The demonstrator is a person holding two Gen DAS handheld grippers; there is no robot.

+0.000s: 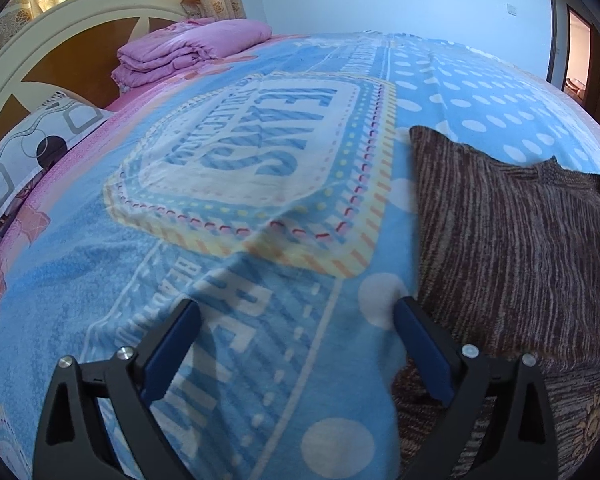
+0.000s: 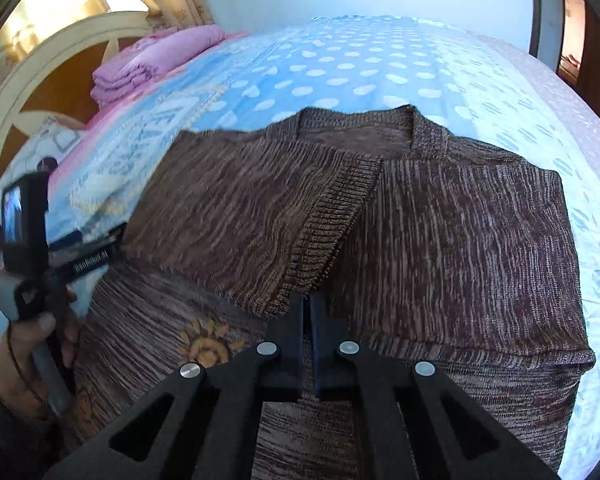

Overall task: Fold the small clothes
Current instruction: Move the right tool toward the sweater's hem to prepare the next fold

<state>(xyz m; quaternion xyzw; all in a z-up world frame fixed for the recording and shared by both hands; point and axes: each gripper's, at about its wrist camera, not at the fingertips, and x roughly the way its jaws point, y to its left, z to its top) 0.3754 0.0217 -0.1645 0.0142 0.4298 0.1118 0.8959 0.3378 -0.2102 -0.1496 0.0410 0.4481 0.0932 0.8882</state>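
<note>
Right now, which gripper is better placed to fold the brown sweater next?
Probably the right gripper: it is shut over the middle of the brown sweater. The left gripper is open, mostly over the blue blanket beside it.

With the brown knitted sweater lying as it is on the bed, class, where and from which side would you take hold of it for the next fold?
Probably the near bottom edge of the brown knitted sweater, approached from the near side, jaws angled down. Both sleeves look folded across the front already, the ribbed cuff lying mid-chest and the neckline far away, so lifting the near edge toward the collar would halve it.
</note>
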